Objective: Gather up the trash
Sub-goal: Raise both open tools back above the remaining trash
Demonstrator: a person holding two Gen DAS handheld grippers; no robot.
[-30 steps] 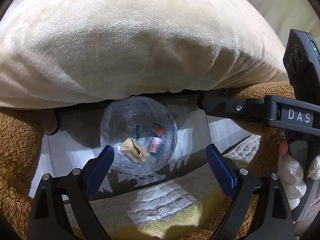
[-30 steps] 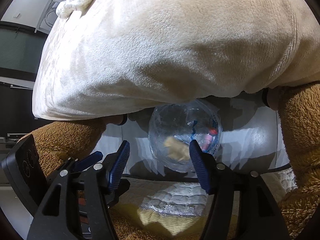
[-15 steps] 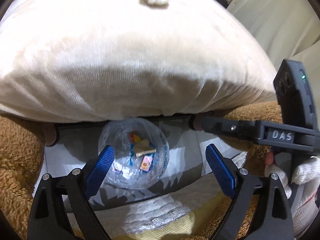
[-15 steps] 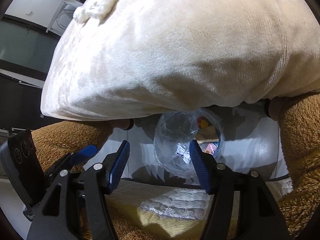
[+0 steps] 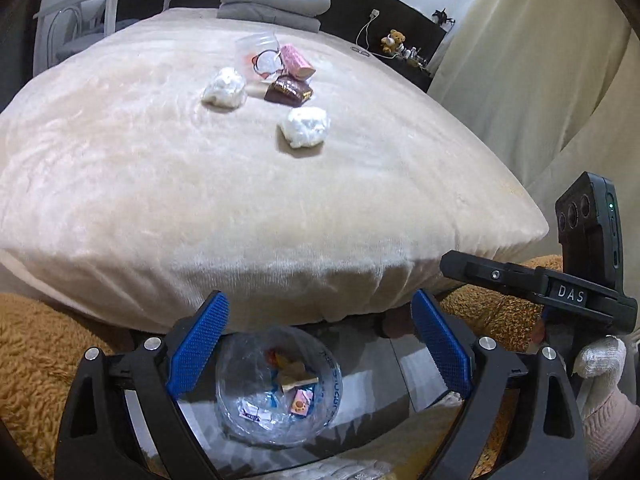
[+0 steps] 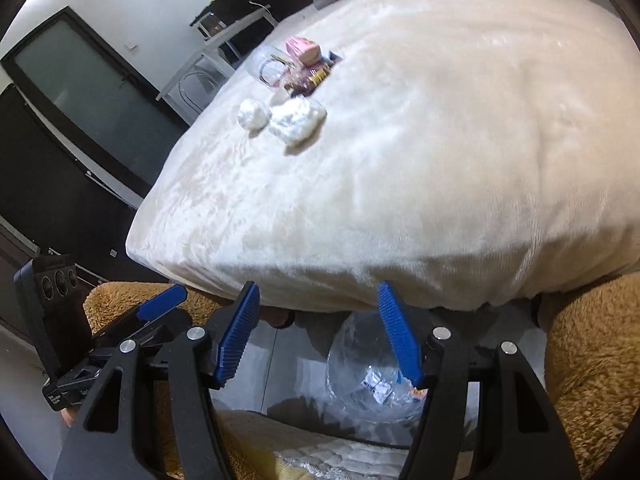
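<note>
A clear plastic bag (image 5: pixel 276 392) with several wrappers inside hangs open on the floor at the foot of the cream bed (image 5: pixel 200 200); it also shows in the right wrist view (image 6: pixel 372 380). On the bed lie two white crumpled tissues (image 5: pixel 305 126) (image 5: pixel 224 88), a brown wrapper (image 5: pixel 288 90), a pink packet (image 5: pixel 295 60) and a clear cup (image 5: pixel 260 54). The same trash shows in the right wrist view, tissues (image 6: pixel 296 120) foremost. My left gripper (image 5: pixel 316 320) is open and empty above the bag. My right gripper (image 6: pixel 318 308) is open and empty, beside the left one.
Brown fuzzy fabric (image 5: pixel 36 344) lies on both sides of the bag. A folded grey blanket (image 5: pixel 274 4) sits at the bed's far end. Cream curtains (image 5: pixel 540 60) hang at the right. A dark glass door (image 6: pixel 80 92) is at the left.
Both grippers have risen from low in front of the bag to above the bed edge, so the bed top and its trash have come into view. Both stayed open.
</note>
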